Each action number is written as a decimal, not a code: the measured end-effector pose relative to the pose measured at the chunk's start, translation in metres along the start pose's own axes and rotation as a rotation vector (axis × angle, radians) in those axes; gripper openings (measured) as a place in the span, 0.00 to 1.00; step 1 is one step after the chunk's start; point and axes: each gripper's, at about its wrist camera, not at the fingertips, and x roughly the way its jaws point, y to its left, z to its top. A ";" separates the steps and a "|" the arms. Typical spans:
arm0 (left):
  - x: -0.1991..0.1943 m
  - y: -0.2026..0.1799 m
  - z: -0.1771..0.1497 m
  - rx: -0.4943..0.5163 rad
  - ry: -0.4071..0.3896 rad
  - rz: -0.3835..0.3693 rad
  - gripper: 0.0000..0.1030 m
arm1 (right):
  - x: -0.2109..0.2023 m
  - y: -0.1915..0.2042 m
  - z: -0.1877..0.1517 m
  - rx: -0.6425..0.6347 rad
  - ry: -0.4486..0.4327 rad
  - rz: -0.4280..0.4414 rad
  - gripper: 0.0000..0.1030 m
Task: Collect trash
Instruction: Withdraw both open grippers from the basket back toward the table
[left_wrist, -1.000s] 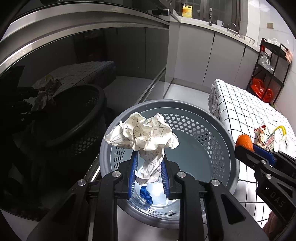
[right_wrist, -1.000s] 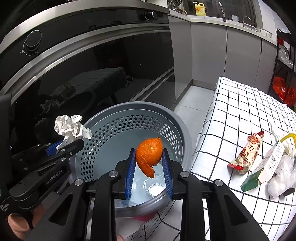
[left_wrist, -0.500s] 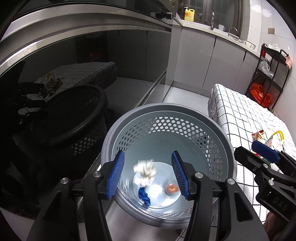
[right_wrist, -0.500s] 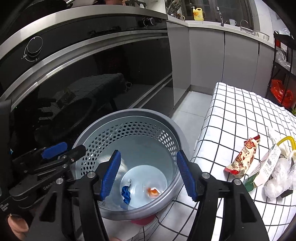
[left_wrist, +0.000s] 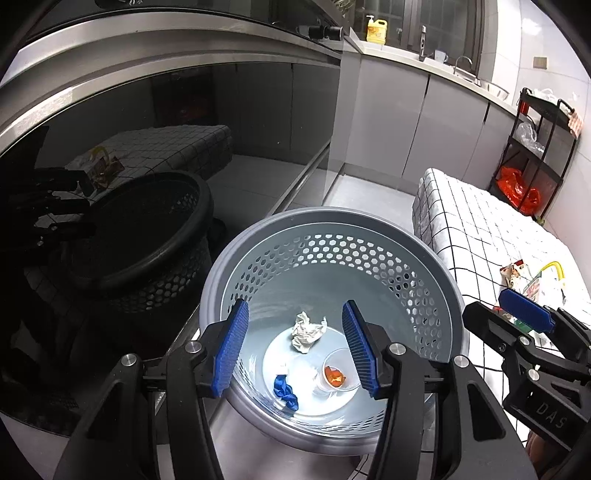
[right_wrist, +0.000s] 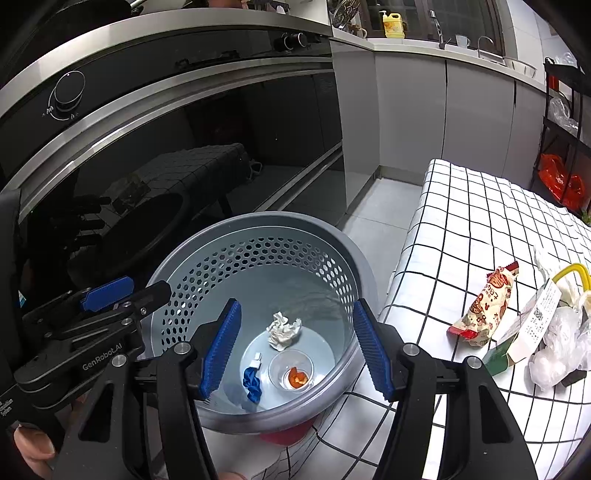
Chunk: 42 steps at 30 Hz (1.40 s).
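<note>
A grey perforated bin stands below both grippers. On its floor lie a crumpled paper ball, an orange peel inside a clear plastic cup, and a blue scrap. My left gripper hangs open above the bin with nothing between its blue pads. My right gripper is open and empty over the bin too. Each gripper shows at the edge of the other's view.
A table with a black-and-white checked cloth sits right of the bin, bearing a red snack wrapper, a carton and crumpled plastic. A dark glass oven front is left of the bin. A black shelf rack stands far right.
Both grippers opened. The paper ball dropped from the left one and the orange peel from the right one; both now lie at the bottom of the bin.
</note>
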 end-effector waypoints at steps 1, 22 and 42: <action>0.000 -0.001 0.000 0.001 0.000 -0.001 0.52 | -0.001 -0.001 0.000 0.001 -0.001 -0.001 0.59; -0.015 -0.052 -0.004 0.096 -0.039 -0.074 0.63 | -0.037 -0.046 -0.044 0.116 0.006 -0.082 0.61; -0.018 -0.138 -0.014 0.207 -0.040 -0.184 0.70 | -0.119 -0.153 -0.096 0.258 -0.015 -0.288 0.63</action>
